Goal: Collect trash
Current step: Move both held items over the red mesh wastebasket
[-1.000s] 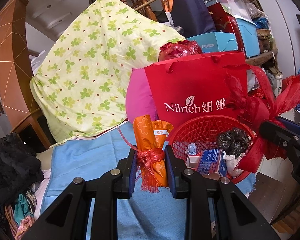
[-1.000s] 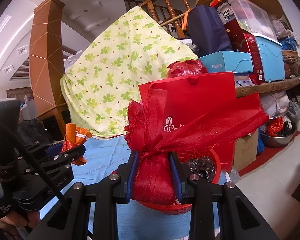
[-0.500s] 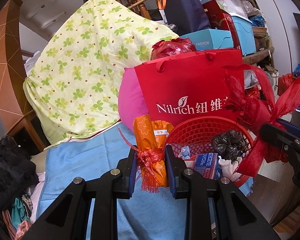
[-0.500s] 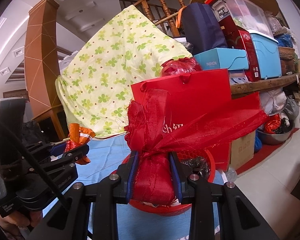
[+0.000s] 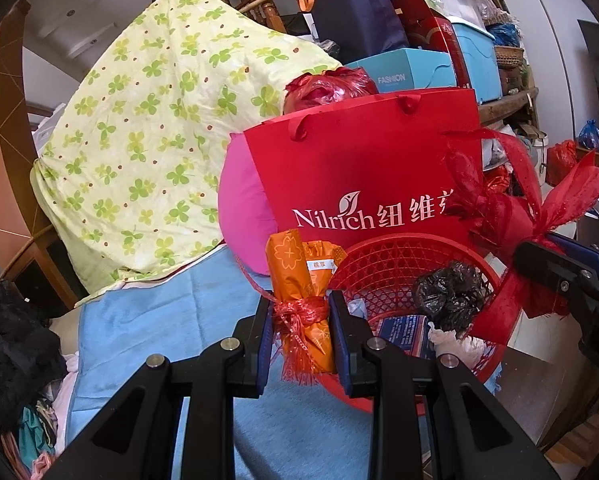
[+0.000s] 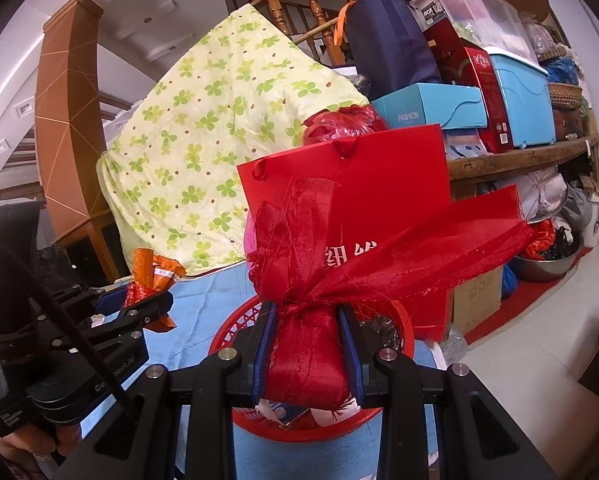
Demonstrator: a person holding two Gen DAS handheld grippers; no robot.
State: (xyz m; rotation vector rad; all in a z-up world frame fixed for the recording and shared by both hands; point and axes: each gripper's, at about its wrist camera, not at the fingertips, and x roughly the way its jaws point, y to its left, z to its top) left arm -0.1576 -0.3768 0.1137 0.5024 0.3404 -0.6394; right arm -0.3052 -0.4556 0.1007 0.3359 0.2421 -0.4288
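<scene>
Both hands are drifting closer to the red basket (image 5: pixel 383 252) (at 3 o'clock of the left gripper (image 5: pixel 303 332)), so the drop seems near. The left gripper is clamping an orange wrapper (image 5: pixel 299 280); the right gripper (image 6: pixel 307 344) is clamping a red mesh bundle (image 6: pixel 303 344).

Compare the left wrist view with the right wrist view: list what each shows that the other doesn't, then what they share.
Only the left wrist view: the black crumpled bag lying clear in the red basket, the pink cushion, and the full "Nilrich" print on the red paper bag.

Only the right wrist view: the metal basin and cardboard box on the floor.

Both: the left hand-held gripper shut on the orange packet, the right hand-held gripper shut on the red mesh bundle, the basket, the clover-print quilt.
</scene>
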